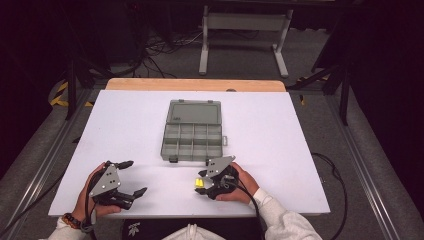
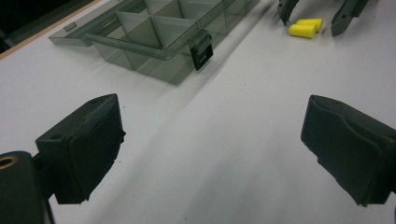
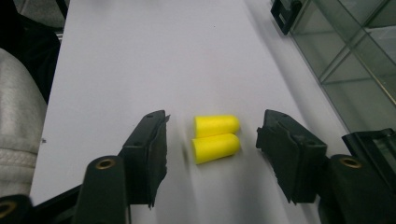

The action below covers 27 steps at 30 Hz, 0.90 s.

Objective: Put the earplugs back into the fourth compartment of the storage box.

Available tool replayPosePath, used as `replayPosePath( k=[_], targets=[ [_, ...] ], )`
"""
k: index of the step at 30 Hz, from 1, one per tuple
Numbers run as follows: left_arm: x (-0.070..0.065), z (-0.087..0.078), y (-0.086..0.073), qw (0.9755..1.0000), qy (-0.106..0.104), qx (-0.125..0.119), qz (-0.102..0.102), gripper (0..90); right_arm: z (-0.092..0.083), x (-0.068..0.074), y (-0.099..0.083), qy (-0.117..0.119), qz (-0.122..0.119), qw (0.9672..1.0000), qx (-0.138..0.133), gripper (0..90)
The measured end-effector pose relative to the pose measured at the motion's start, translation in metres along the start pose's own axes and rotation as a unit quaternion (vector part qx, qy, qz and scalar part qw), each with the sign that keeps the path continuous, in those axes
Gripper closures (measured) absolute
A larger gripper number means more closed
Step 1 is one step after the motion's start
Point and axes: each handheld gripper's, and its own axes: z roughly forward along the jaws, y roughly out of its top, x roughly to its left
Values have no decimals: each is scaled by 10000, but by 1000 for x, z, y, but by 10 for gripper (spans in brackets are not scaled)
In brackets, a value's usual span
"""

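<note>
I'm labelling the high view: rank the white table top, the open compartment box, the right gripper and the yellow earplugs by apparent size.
1. White table top, by far the largest.
2. Open compartment box.
3. Right gripper, smaller than the box, though nearer the camera, which flatters it.
4. Pair of yellow earplugs, a small spot between its jaws.

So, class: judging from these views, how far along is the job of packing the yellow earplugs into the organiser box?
Done: the organiser box lies open, its compartments bare. In hand: the right gripper straddles the two yellow earplugs on the table, pads not touching them. Left: grasp them and probably drop them into a compartment. The left gripper waits open.
</note>
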Motion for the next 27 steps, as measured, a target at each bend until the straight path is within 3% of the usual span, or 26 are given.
replayPosePath(
  k=[5, 14, 21, 27],
  targets=[
    [1, -1, -1, 10000, 46, 56, -3, 72, 1, -2, 1, 202, -39, 9998, -7, 512],
    [3, -3, -1, 9999, 74, 79, -11, 72, -2, -2, -1, 252, -87, 9996, -40, 668],
    [3, -4, -1, 10000, 82, 52, -20, 72, -4, -1, -2, 156, -85, 9998, -73, 693],
    [4, -4, 0, 10000, 88, 35, -16, 72, -11, -1, -1, 99, -79, 9996, -262, 694]
  ],
)
